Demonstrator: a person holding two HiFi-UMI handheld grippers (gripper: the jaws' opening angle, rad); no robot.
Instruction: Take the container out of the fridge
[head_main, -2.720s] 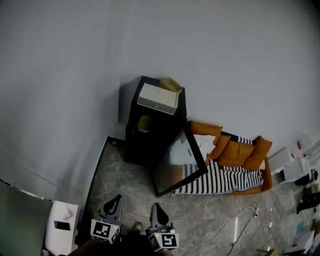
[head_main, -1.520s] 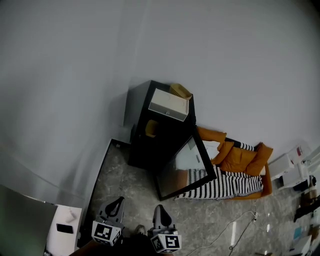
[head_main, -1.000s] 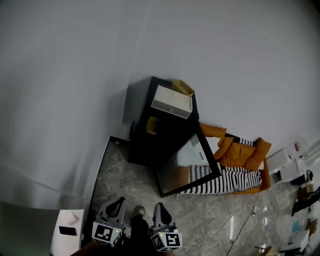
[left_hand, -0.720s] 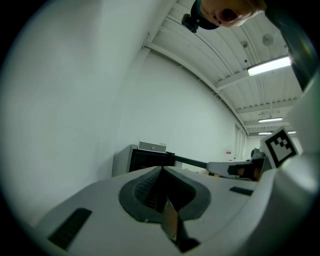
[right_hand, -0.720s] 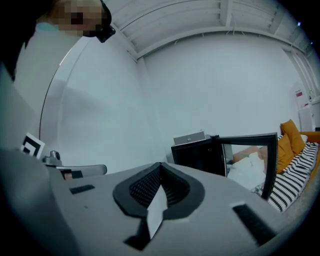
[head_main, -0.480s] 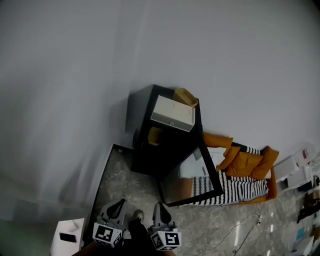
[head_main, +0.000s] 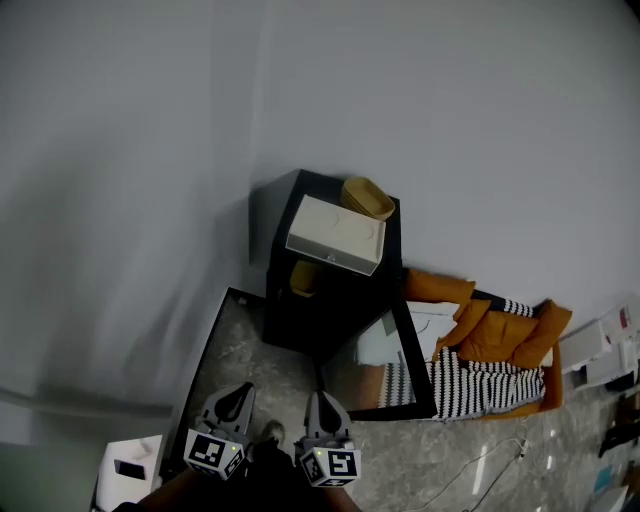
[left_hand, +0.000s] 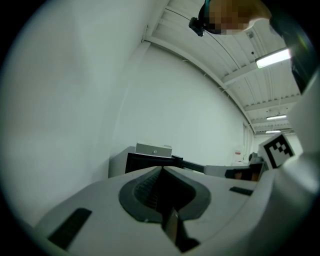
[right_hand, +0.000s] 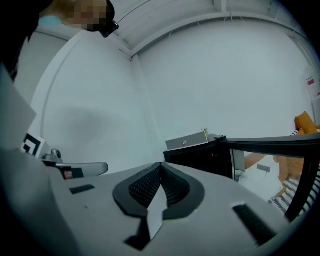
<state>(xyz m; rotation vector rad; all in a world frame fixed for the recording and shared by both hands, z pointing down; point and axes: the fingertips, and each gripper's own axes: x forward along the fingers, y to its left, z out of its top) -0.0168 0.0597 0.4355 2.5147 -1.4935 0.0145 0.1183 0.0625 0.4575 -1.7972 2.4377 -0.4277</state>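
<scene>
A black fridge (head_main: 330, 300) stands against the white wall with its glass door (head_main: 400, 370) swung open to the right. Inside on a shelf sits a yellow container (head_main: 305, 280). On the fridge's top are a white box (head_main: 335, 235) and a yellow bowl (head_main: 367, 197). At the bottom of the head view, well short of the fridge, my left gripper (head_main: 240, 392) and right gripper (head_main: 318, 398) are side by side, both shut and empty. The left gripper (left_hand: 161, 168) points level at the fridge (left_hand: 147, 162). Past the right gripper (right_hand: 161, 164) I see the fridge (right_hand: 205, 157) and its door (right_hand: 270, 145).
An orange sofa with a striped blanket (head_main: 490, 365) stands right of the open door. A small white table with a dark phone (head_main: 125, 465) is at the lower left. A cable (head_main: 490, 460) lies on the grey stone floor. A dark mat edge (head_main: 205, 360) runs left of the fridge.
The fridge has grown larger and shifted in the head view as I walked toward it. Both grippers have stayed low in the view, still shut and empty.
</scene>
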